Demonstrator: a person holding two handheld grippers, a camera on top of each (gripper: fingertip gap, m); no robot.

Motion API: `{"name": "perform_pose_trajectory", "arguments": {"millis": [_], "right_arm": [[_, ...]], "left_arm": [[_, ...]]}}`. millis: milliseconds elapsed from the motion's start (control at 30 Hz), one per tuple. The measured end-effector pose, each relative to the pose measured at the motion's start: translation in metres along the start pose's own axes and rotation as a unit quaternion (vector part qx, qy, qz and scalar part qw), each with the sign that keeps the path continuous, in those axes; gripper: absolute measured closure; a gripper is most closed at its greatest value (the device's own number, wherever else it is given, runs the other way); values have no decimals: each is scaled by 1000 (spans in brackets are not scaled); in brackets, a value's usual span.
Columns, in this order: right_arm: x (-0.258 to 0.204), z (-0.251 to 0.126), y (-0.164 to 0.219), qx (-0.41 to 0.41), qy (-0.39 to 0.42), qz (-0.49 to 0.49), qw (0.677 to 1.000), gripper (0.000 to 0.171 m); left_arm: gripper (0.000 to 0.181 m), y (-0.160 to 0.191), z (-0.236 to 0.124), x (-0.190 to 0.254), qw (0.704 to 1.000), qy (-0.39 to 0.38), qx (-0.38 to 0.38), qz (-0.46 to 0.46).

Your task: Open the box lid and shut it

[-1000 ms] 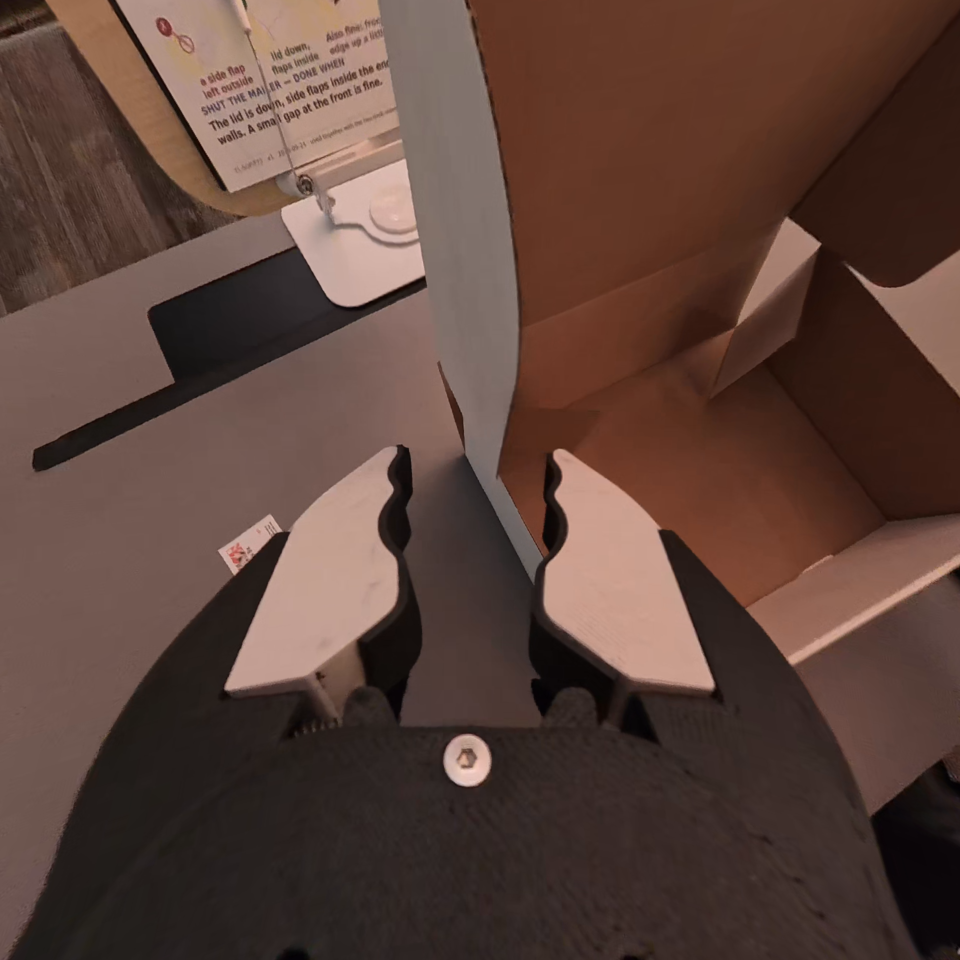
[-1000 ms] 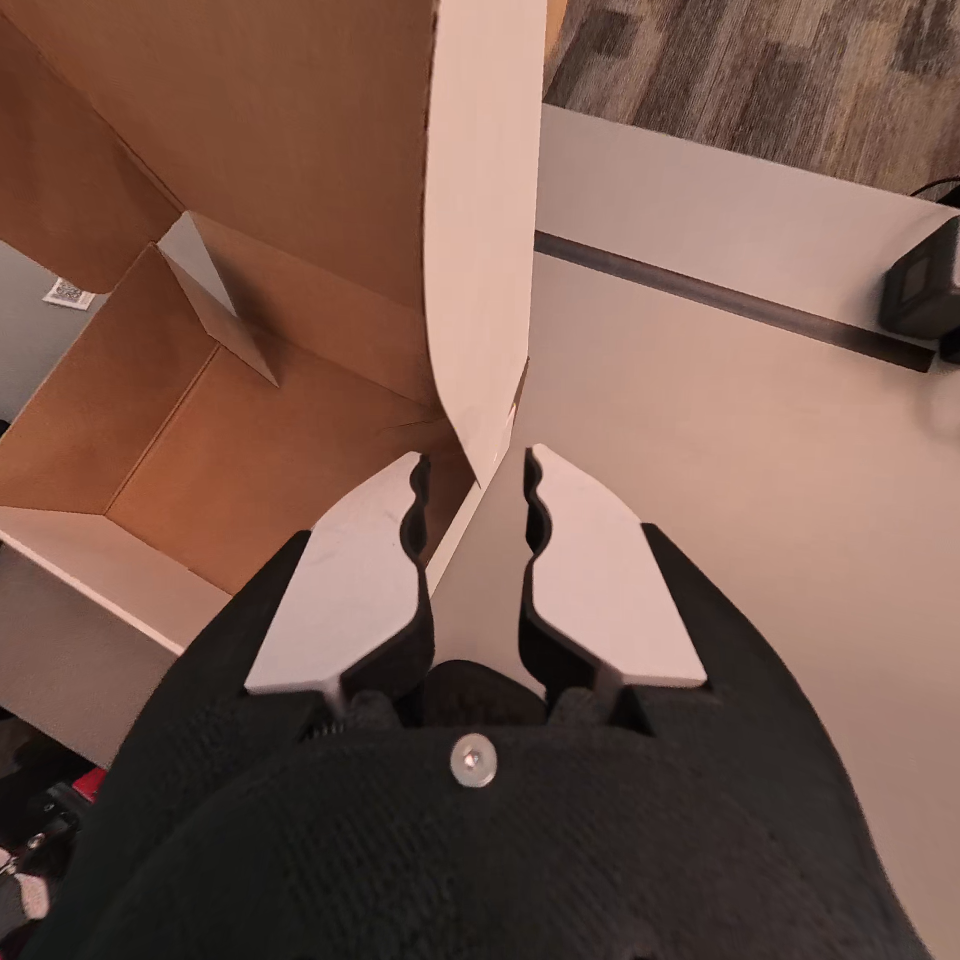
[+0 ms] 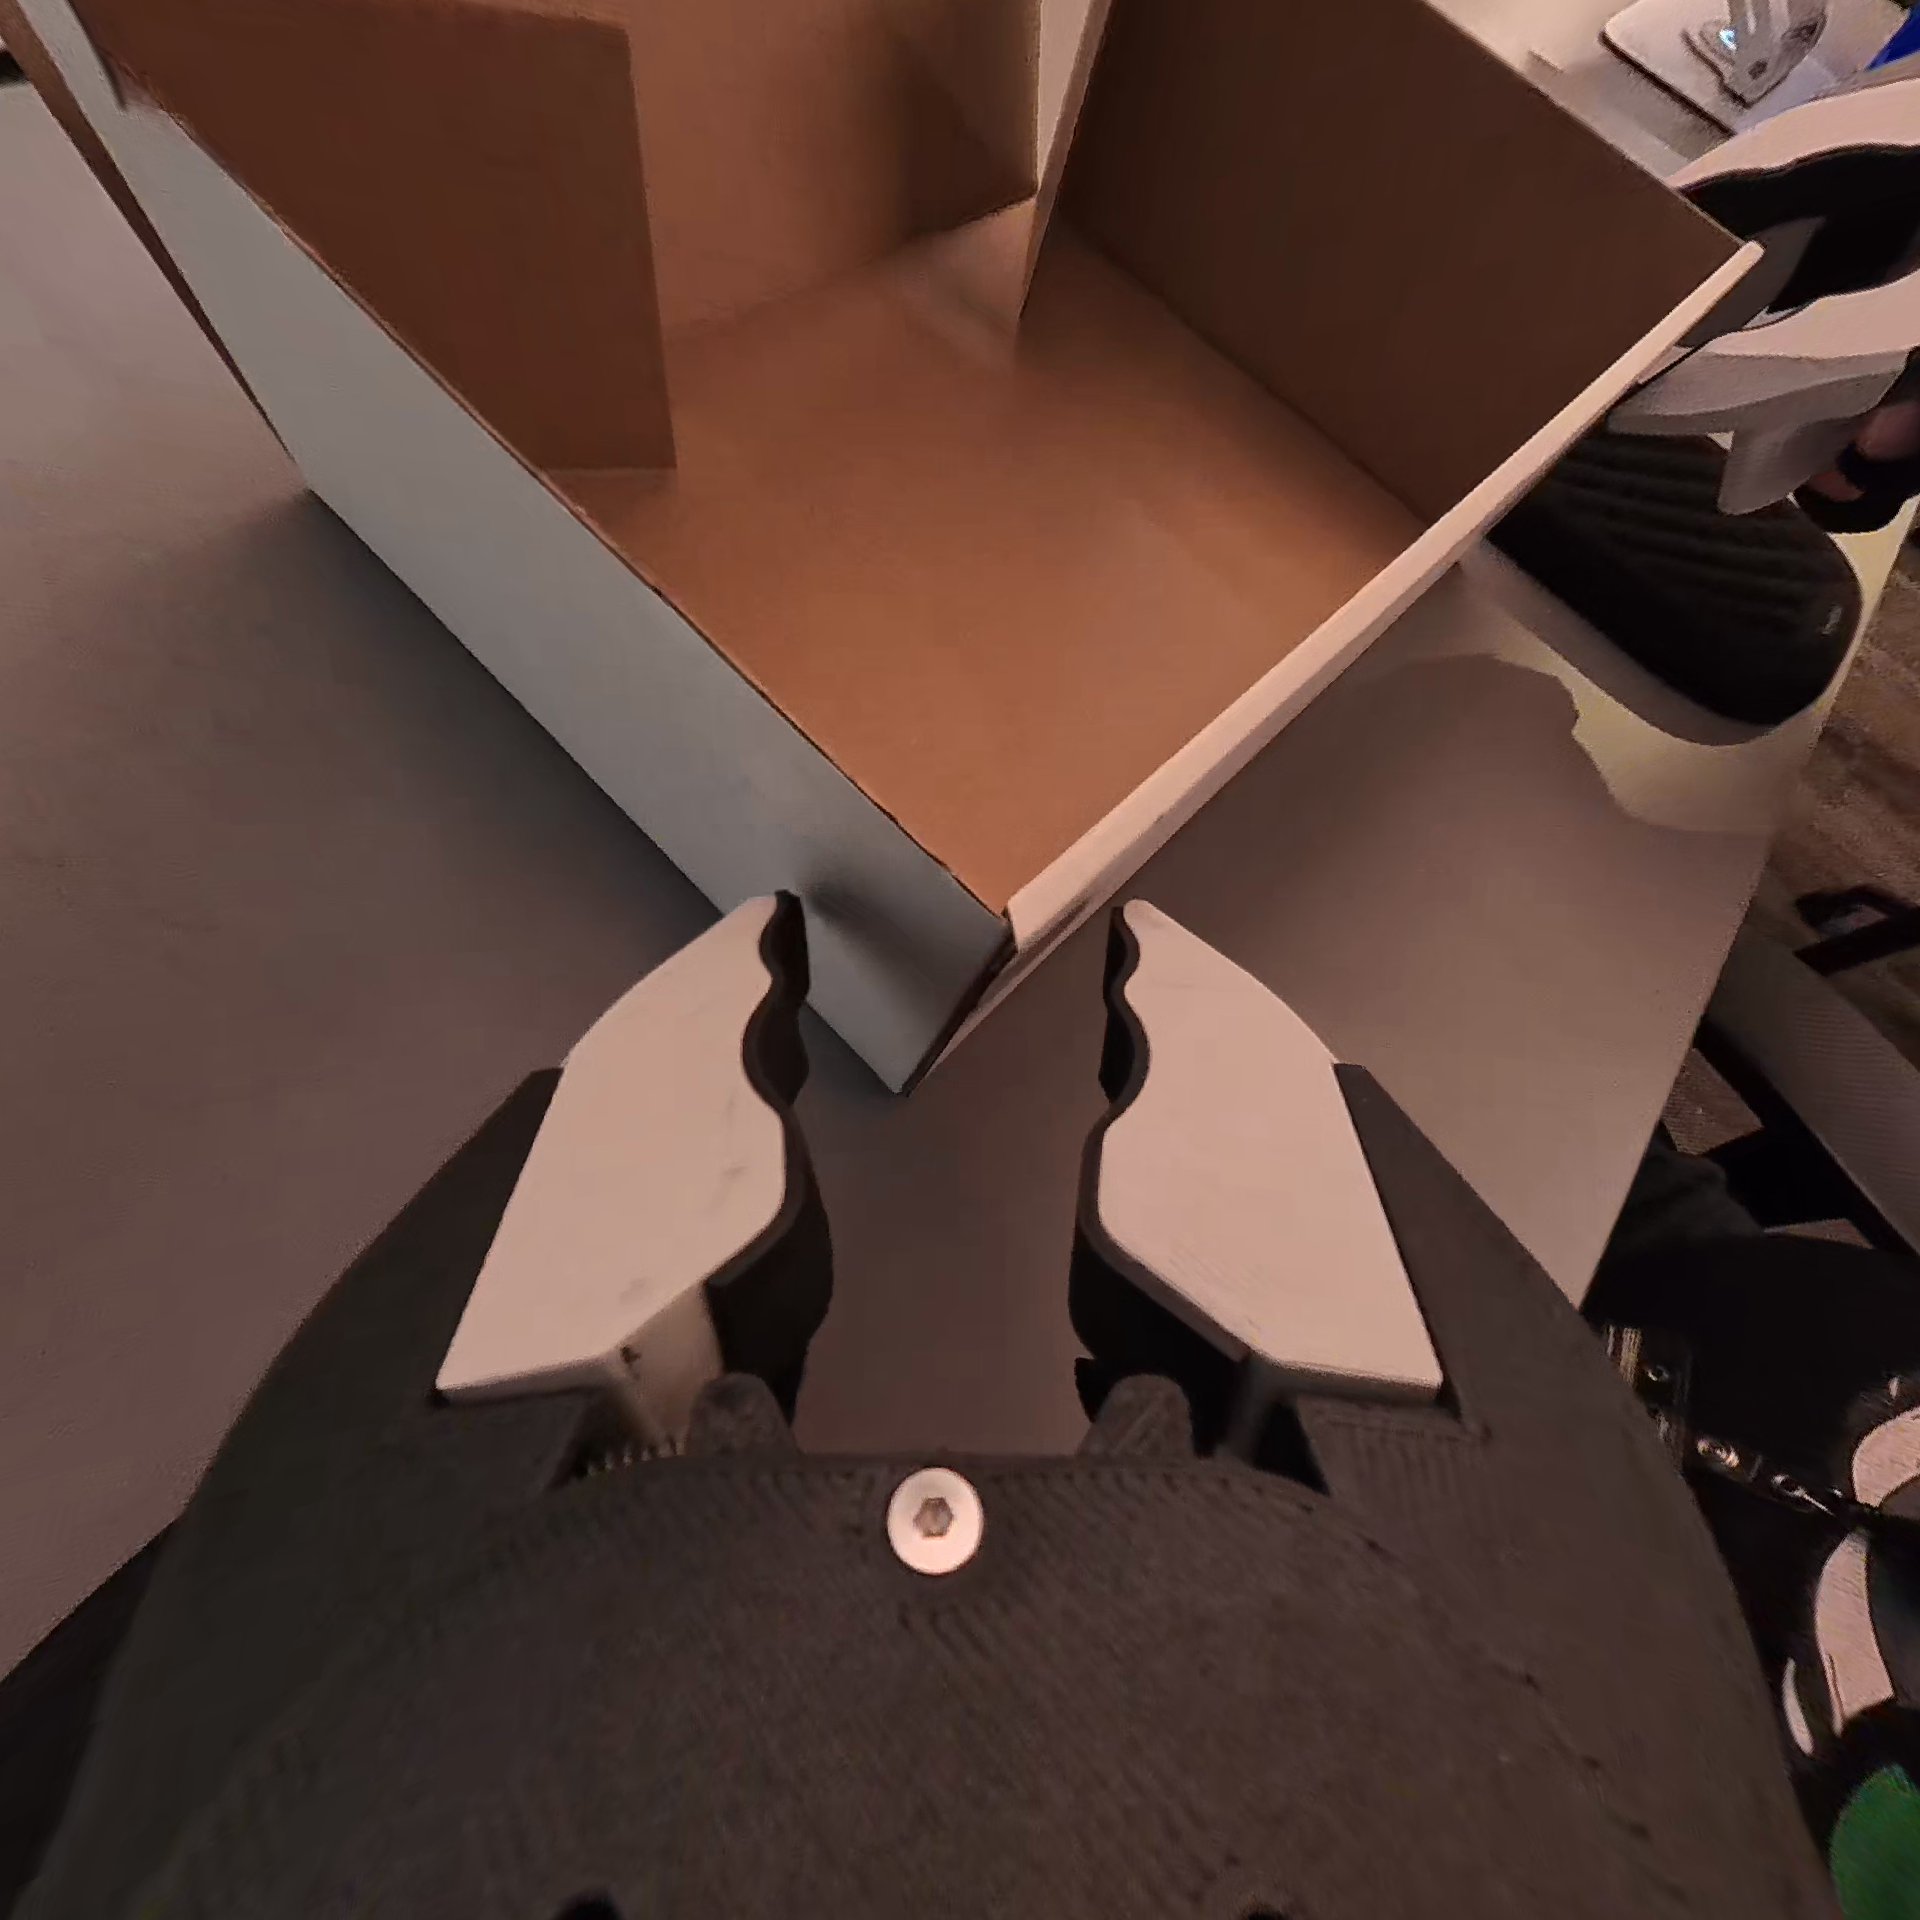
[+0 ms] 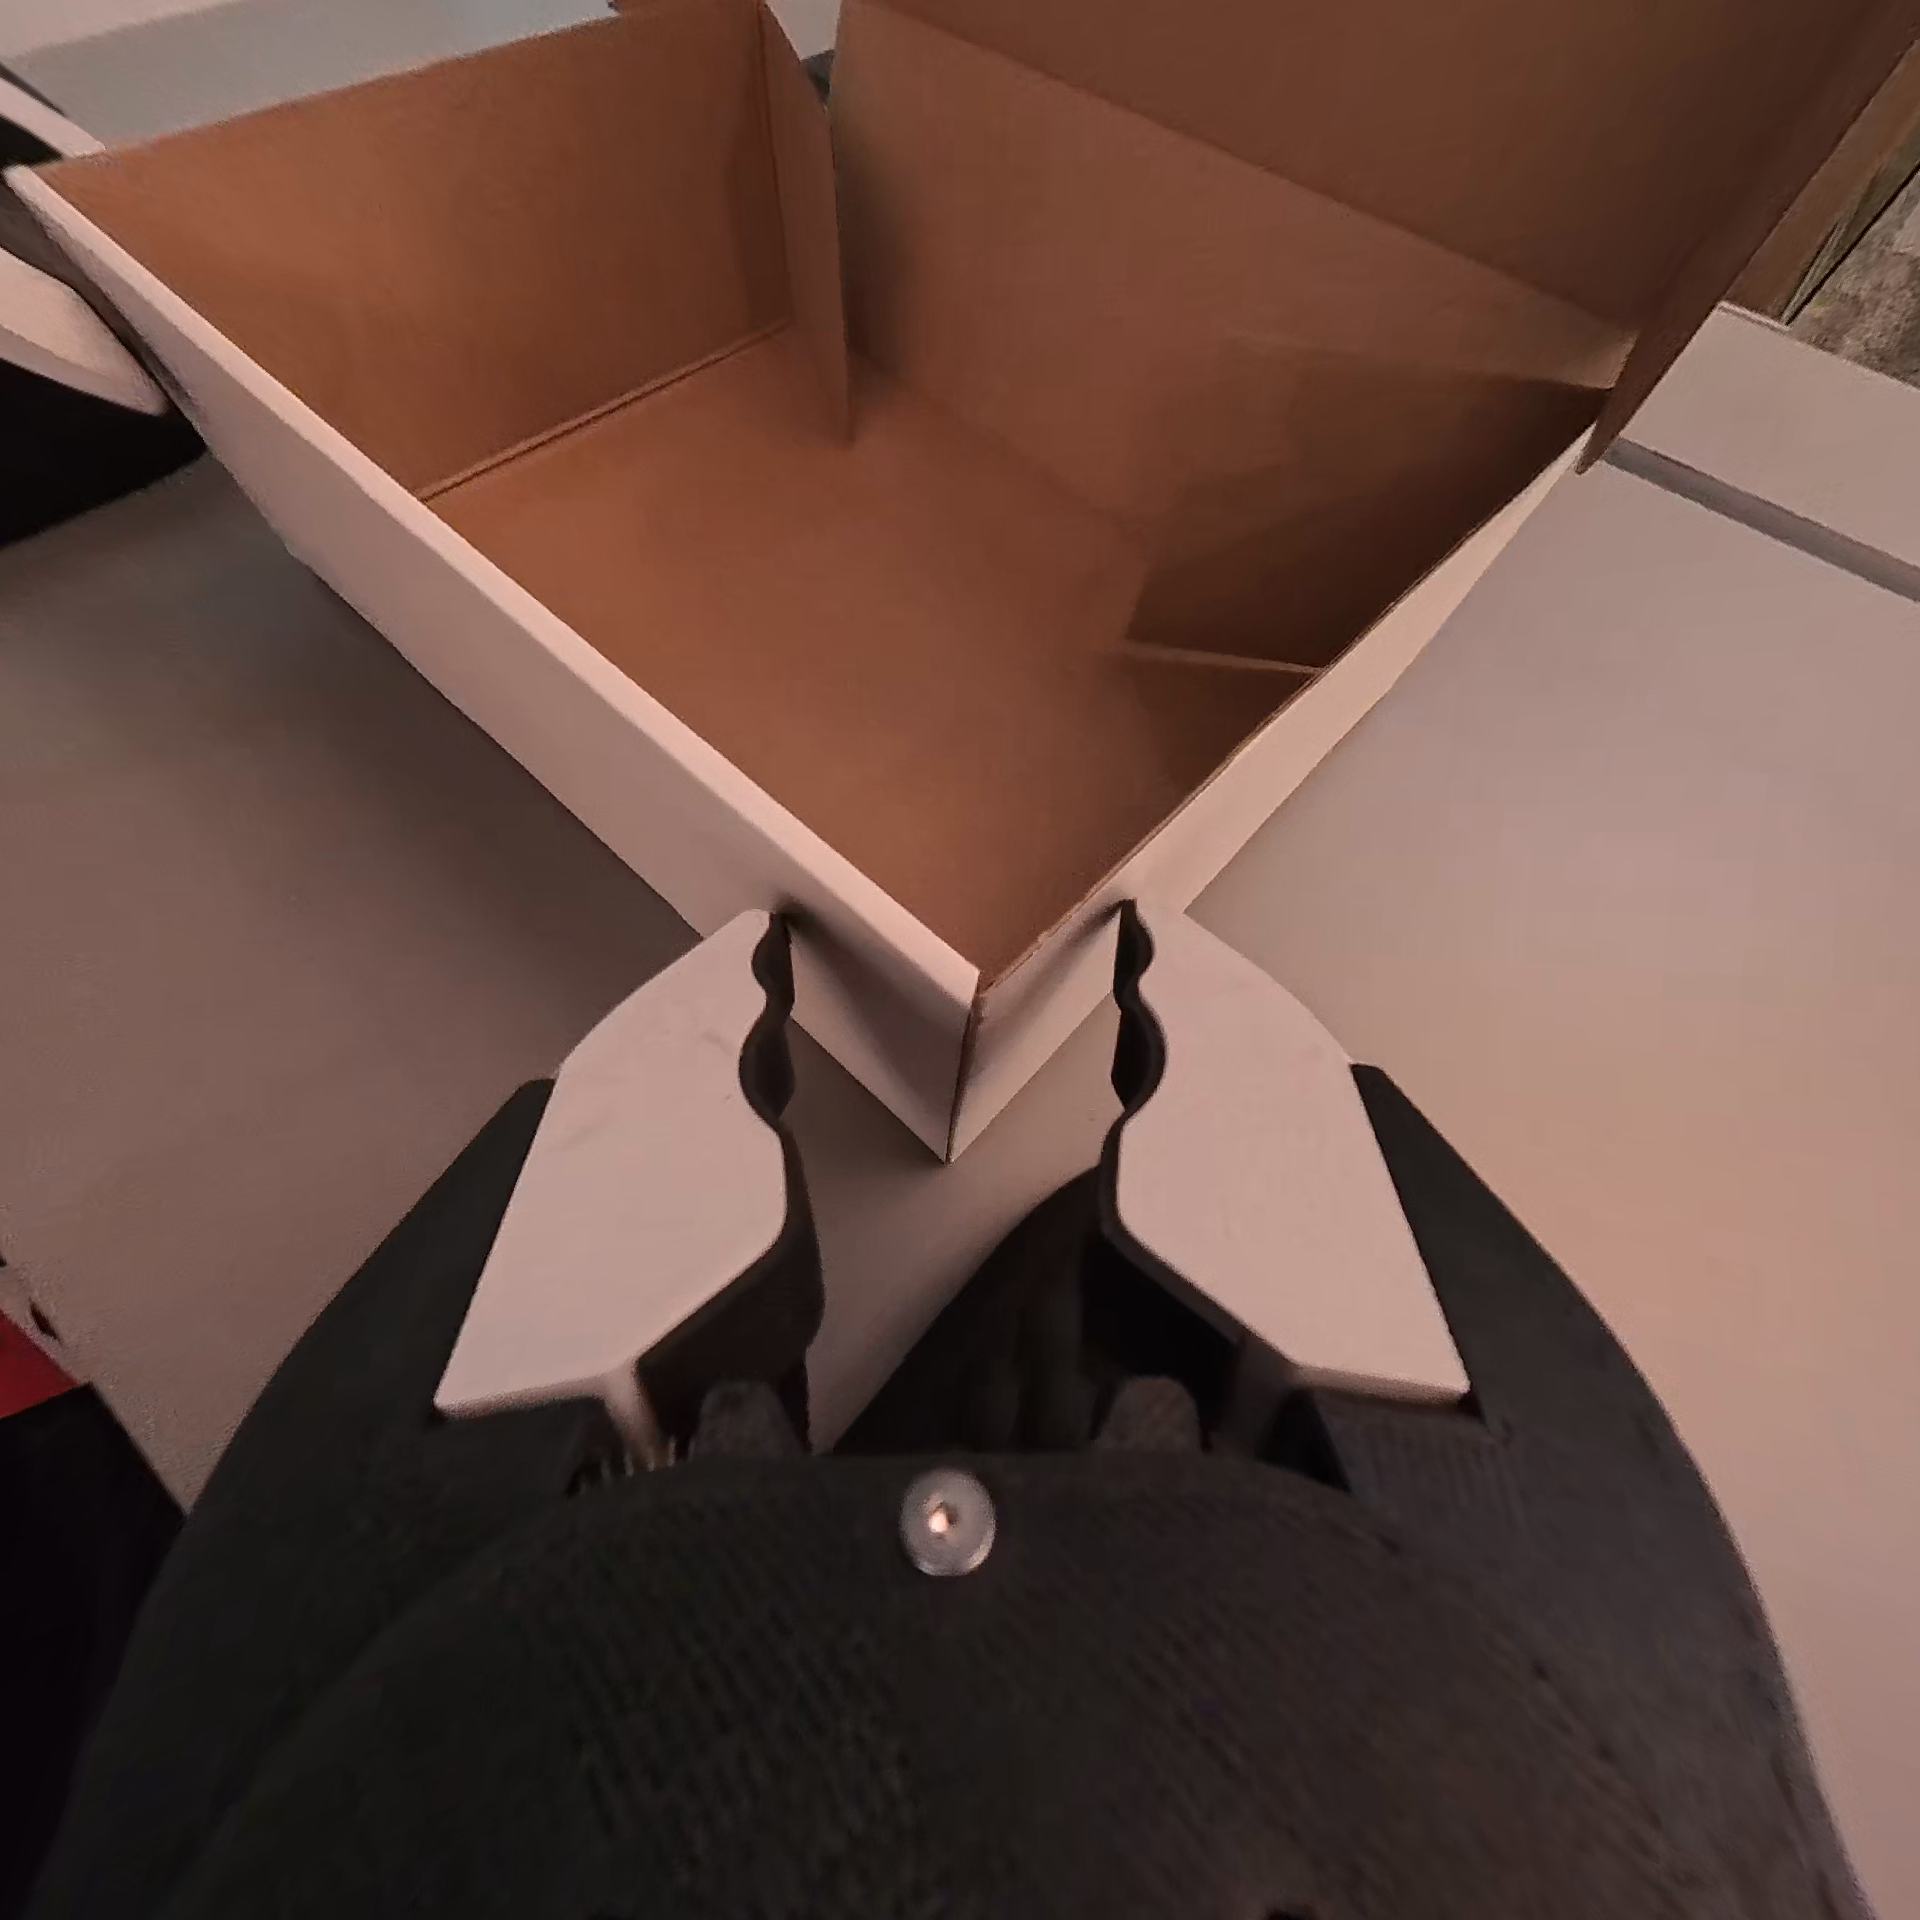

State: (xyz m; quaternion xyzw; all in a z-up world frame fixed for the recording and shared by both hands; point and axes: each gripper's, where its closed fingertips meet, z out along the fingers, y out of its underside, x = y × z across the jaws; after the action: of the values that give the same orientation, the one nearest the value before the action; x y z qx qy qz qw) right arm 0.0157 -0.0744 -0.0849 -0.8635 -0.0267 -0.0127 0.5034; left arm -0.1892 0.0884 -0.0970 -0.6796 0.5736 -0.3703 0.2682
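Box (image 3: pixel 935 582) sat open on the table (image 3: pixel 260 831), lid (image 4: pixel 1351 156) raised at 12 o'clock in the right view; opening looked done, shutting still due. Left gripper (image 3: pixel 951 997) and right gripper (image 4: pixel 951 997) were both spread wide, empty, each at a near corner. Next move: reach past the walls to the lid; side flaps (image 3: pixel 520 239) could snag.

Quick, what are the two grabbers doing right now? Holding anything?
Left gripper: open, holding nothing, fingers either side of a front corner of the box.
Right gripper: open, holding nothing, at the other front corner.
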Motion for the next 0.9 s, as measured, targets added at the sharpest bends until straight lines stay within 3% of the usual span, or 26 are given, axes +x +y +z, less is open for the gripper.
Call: {"name": "perform_pose_trajectory", "arguments": {"millis": [367,500,600,733,900], "right_arm": [[11,30,-16,-20,-5,3,1000,110],[13,18,-21,-25,-5,18,1000,110],[18,-12,-21,-59,10,41,997,109],[35,-86,-8,-199,91,62,974,107],[33,-190,-6,-385,213,61,896,108]], "left_arm": [[129,-8,7,-27,998,-53,7,-14],[129,-11,-2,-30,998,-62,21,-13],[129,-17,-18,-32,996,-77,35,-2],[131,-28,-37,-28,995,-79,52,6],[130,-39,-53,-31,992,-113,48,21]]}}
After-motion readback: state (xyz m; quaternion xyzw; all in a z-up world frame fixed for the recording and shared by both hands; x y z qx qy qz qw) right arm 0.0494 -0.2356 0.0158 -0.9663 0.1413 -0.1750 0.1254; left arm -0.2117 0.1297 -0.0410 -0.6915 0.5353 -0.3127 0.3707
